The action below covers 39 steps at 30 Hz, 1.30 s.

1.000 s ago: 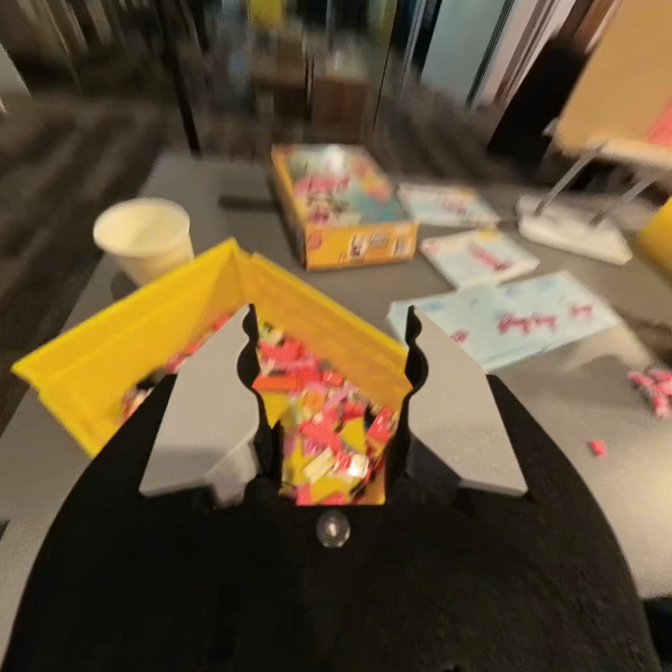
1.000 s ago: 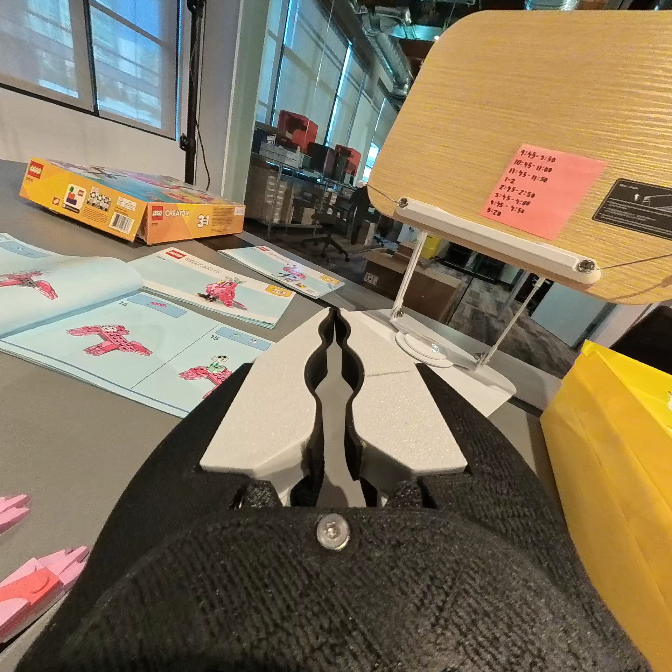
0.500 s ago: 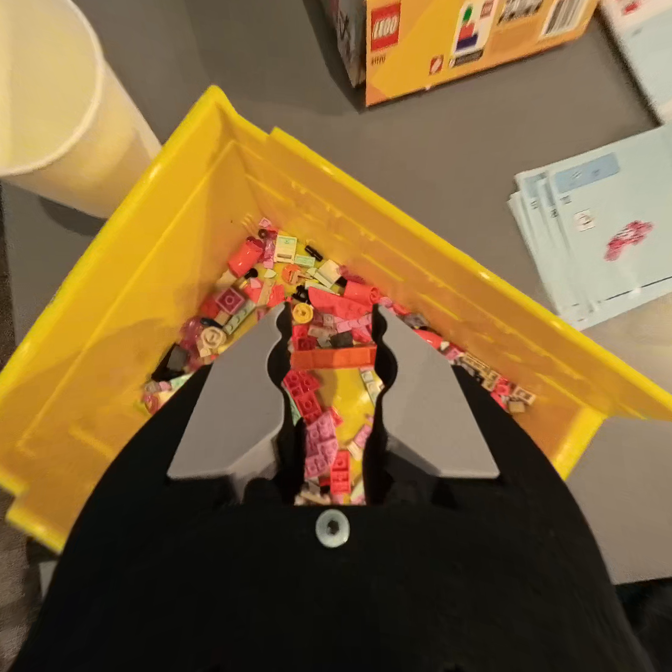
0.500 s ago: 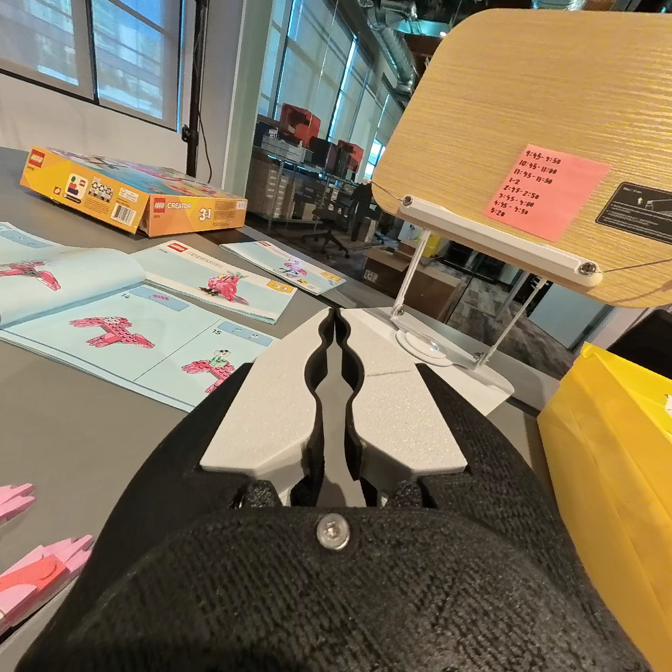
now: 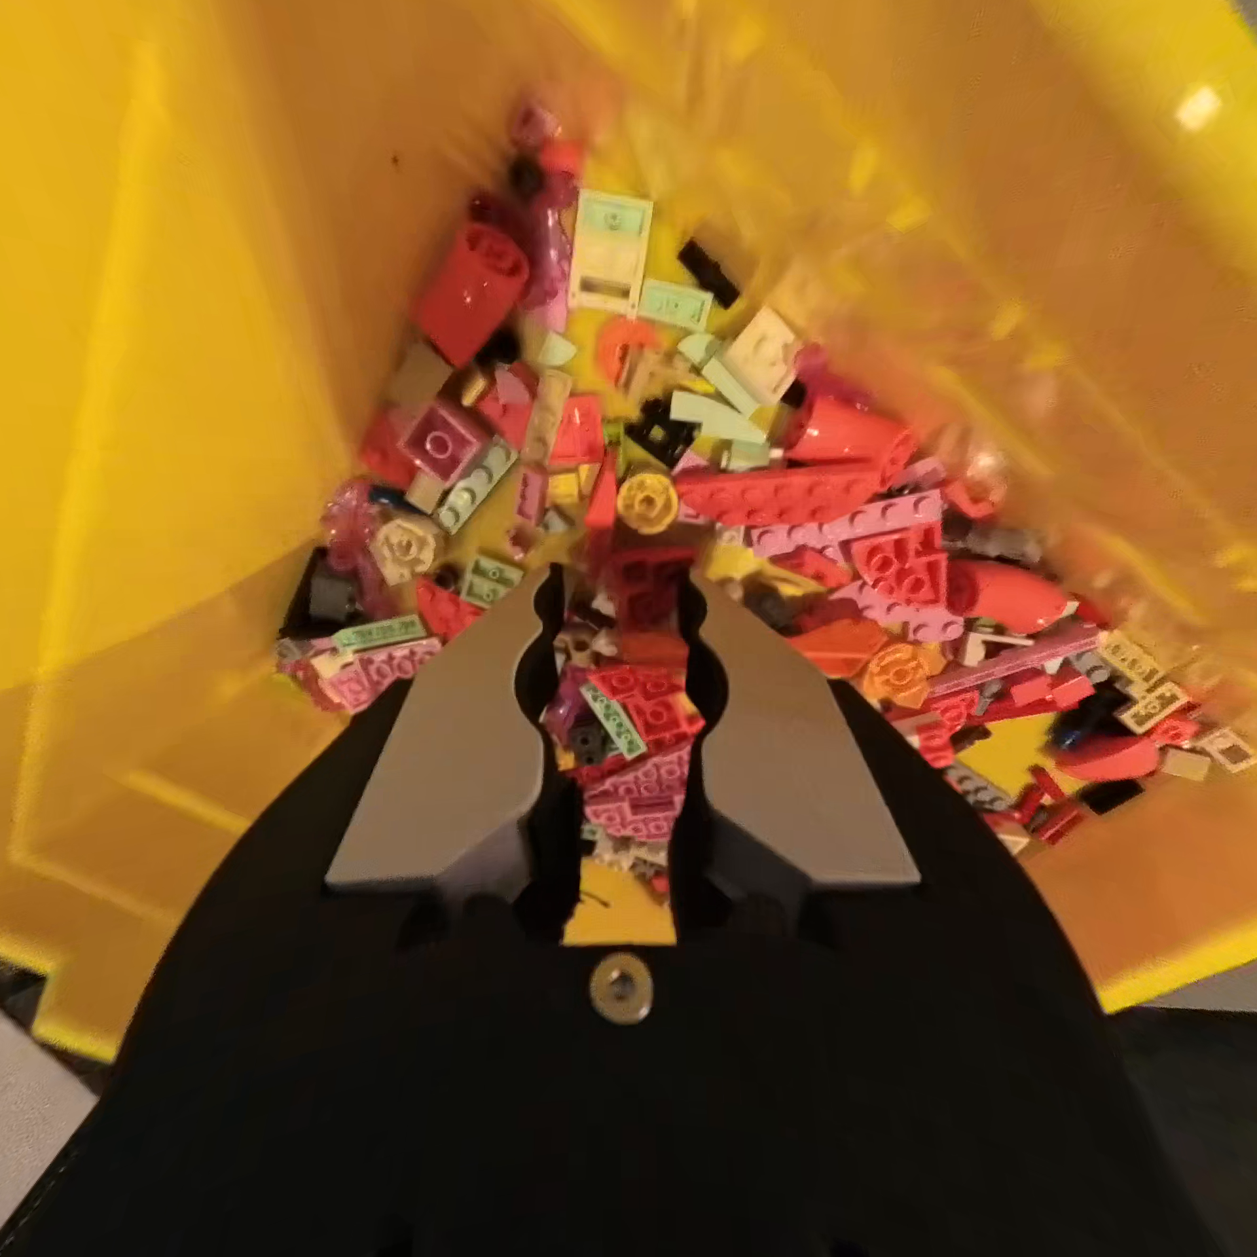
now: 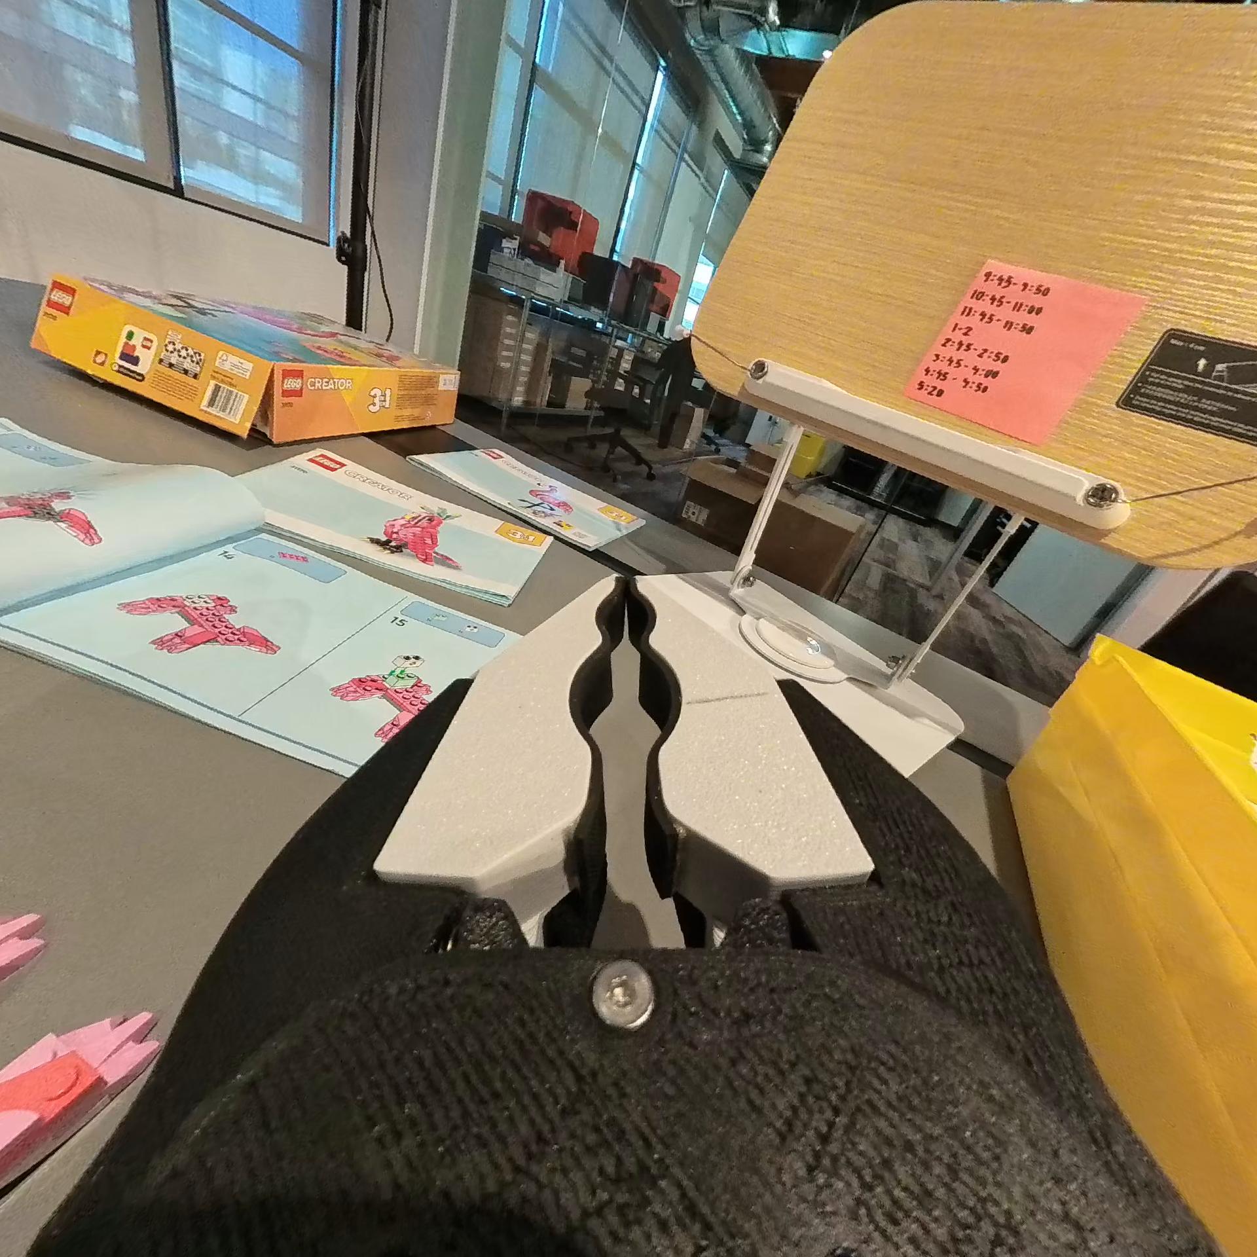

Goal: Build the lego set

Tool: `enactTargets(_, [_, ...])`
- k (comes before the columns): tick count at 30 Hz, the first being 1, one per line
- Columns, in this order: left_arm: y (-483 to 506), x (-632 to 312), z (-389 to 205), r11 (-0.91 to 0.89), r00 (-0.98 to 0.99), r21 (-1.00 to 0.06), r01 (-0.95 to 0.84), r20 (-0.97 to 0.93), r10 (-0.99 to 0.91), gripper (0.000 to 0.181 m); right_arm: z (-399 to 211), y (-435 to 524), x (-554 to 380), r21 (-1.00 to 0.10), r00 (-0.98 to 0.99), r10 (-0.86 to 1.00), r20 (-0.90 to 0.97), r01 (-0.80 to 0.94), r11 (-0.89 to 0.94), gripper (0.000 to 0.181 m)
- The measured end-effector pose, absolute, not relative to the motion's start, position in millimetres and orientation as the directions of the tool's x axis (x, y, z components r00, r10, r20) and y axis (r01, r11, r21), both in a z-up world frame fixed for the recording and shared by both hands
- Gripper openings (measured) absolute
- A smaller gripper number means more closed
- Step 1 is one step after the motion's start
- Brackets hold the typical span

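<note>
Yellow bin (image 5: 204, 408) surrounds the left gripper (image 5: 622, 578), fingers narrowly parted over red bricks (image 5: 646, 592) between them. Right gripper (image 6: 626, 588) is pressed closed, empty, instruction booklet (image 6: 204, 612) left.

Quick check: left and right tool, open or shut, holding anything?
Left tool: open, empty, over the bricks in the yellow bin.
Right tool: shut, empty.

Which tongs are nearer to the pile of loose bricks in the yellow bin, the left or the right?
Left. The left tongs are open, down inside the yellow bin, tips right at the loose bricks. The right tongs are shut, above the grey table, pointing at the white stand.
</note>
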State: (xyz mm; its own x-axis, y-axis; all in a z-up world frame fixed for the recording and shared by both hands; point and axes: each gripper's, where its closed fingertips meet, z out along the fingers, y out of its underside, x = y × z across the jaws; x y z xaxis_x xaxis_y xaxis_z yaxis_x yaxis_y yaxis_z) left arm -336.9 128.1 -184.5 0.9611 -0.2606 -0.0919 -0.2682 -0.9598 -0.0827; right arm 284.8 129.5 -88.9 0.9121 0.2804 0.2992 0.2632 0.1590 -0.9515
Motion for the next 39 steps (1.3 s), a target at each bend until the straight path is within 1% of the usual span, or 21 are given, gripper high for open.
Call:
enactTargets(2, [128, -342, -178, -0.954, 0.950, -0.082, -0.288, -0.145, -0.275, 0.032, -89, 130, 285, -0.952, 0.913, 0.279, 0.296, 0.260, 0.159, 0.000])
enactTargets(3, [134, -341, -174, -0.944, 0.944, -0.121, -0.306, -0.167, -0.285, 0.030, -89, 130, 285, -0.952, 0.914, 0.279, 0.296, 0.260, 0.159, 0.000])
enactTargets(4, [144, -336, -168, -0.926, 0.941, -0.192, -0.325, -0.165, -0.296, 0.026, -89, 130, 285, -0.952, 0.914, 0.278, 0.297, 0.261, 0.159, 0.000])
enactTargets(6, [160, -315, -161, -0.886, 0.942, -0.323, -0.333, -0.080, -0.325, 0.023, -89, 130, 285, -0.951, 0.912, 0.279, 0.300, 0.264, 0.159, 0.000])
enactTargets(7, [164, -305, -161, -0.877, 0.940, -0.354, -0.326, -0.028, -0.339, 0.022, -89, 130, 285, -0.951, 0.912, 0.278, 0.302, 0.266, 0.160, 0.000])
enactTargets(8, [168, -302, -163, -0.874, 0.940, -0.364, -0.320, -0.007, -0.341, 0.020, -89, 129, 284, -0.950, 0.911, 0.278, 0.303, 0.267, 0.160, 0.000])
enactTargets(10, [170, -306, -172, -0.884, 0.942, -0.341, -0.321, -0.019, -0.334, 0.018, -89, 129, 284, -0.950, 0.911, 0.279, 0.304, 0.268, 0.160, 0.000])
enactTargets(12, [170, -304, -180, -0.894, 0.943, -0.326, -0.308, 0.019, -0.332, 0.019, -89, 130, 284, -0.950, 0.911, 0.279, 0.303, 0.267, 0.160, 0.000])
enactTargets(15, [175, -296, -183, -0.906, 0.947, -0.356, -0.231, 0.132, -0.293, 0.024, -89, 130, 284, -0.950, 0.910, 0.281, 0.304, 0.268, 0.159, 0.000])
enactTargets(16, [176, -297, -183, -0.914, 0.951, -0.353, -0.201, 0.154, -0.269, 0.024, -89, 130, 284, -0.950, 0.910, 0.281, 0.305, 0.270, 0.158, 0.000])
enactTargets(18, [177, -300, -184, -0.923, 0.955, -0.347, -0.165, 0.176, -0.237, 0.031, -90, 130, 283, -0.949, 0.908, 0.282, 0.309, 0.274, 0.157, 0.000])
enactTargets(20, [176, -300, -185, -0.928, 0.954, -0.339, -0.151, 0.194, -0.227, 0.031, -90, 130, 282, -0.948, 0.907, 0.283, 0.311, 0.277, 0.156, 0.000])
enactTargets(23, [172, -294, -184, -0.928, 0.947, -0.328, -0.178, 0.199, -0.252, 0.021, -90, 130, 282, -0.948, 0.907, 0.284, 0.311, 0.276, 0.156, 0.000])
enactTargets(27, [169, -296, -187, -0.925, 0.950, -0.305, -0.228, 0.139, -0.280, 0.020, -90, 130, 282, -0.948, 0.907, 0.283, 0.311, 0.276, 0.157, 0.000])
enactTargets(28, [167, -296, -187, -0.924, 0.947, -0.296, -0.241, 0.136, -0.290, 0.011, -90, 130, 283, -0.948, 0.907, 0.283, 0.311, 0.277, 0.157, 0.000])
enactTargets(30, [166, -300, -187, -0.918, 0.945, -0.291, -0.269, 0.103, -0.309, 0.010, -90, 130, 282, -0.948, 0.907, 0.284, 0.312, 0.277, 0.157, 0.000])
enactTargets(32, [165, -304, -180, -0.895, 0.935, -0.319, -0.313, 0.063, -0.350, 0.007, -90, 130, 283, -0.948, 0.907, 0.283, 0.311, 0.276, 0.158, 0.000])
enactTargets(35, [166, -305, -161, -0.837, 0.915, -0.422, -0.348, 0.043, -0.402, 0.007, -90, 130, 283, -0.948, 0.907, 0.284, 0.311, 0.276, 0.157, 0.000])
enactTargets(39, [159, -306, -144, -0.758, 0.877, -0.510, -0.406, 0.015, -0.480, 0.007, -90, 130, 282, -0.948, 0.906, 0.286, 0.312, 0.277, 0.157, 0.000])
